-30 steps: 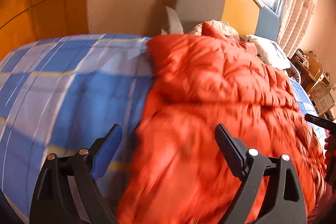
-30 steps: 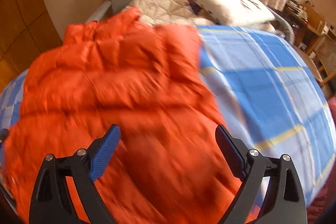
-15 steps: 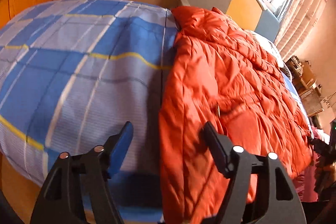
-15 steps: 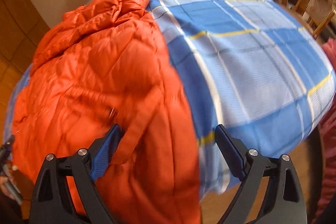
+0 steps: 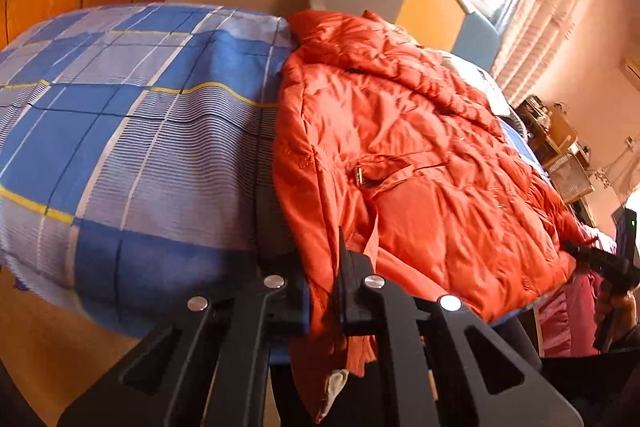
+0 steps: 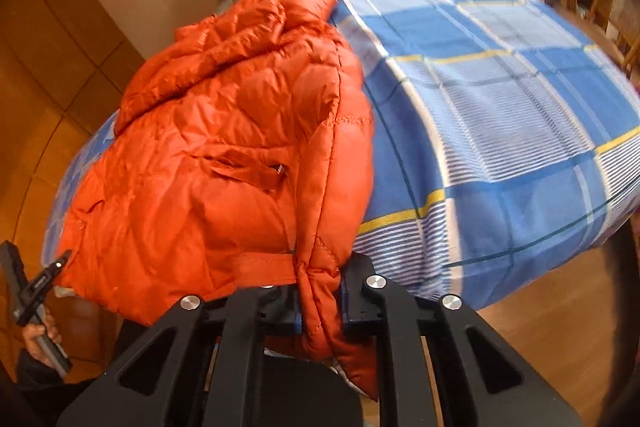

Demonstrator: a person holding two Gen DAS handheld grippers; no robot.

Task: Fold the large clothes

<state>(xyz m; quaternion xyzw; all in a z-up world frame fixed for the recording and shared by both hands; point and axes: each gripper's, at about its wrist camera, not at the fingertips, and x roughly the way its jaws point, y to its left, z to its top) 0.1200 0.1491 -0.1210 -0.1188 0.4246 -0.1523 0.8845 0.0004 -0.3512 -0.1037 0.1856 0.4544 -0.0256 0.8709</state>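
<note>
While left claw [image 5: 323, 291] & right claw [image 6: 320, 301] pinch orange jacket [image 5: 400, 155], hem's hidden.

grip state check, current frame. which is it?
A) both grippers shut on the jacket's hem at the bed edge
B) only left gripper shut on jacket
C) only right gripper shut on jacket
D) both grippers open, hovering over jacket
A: the left gripper pinches a fold of the orange jacket between its fingers, and the right gripper likewise clamps the jacket hem where it hangs off the plaid bed.
</note>
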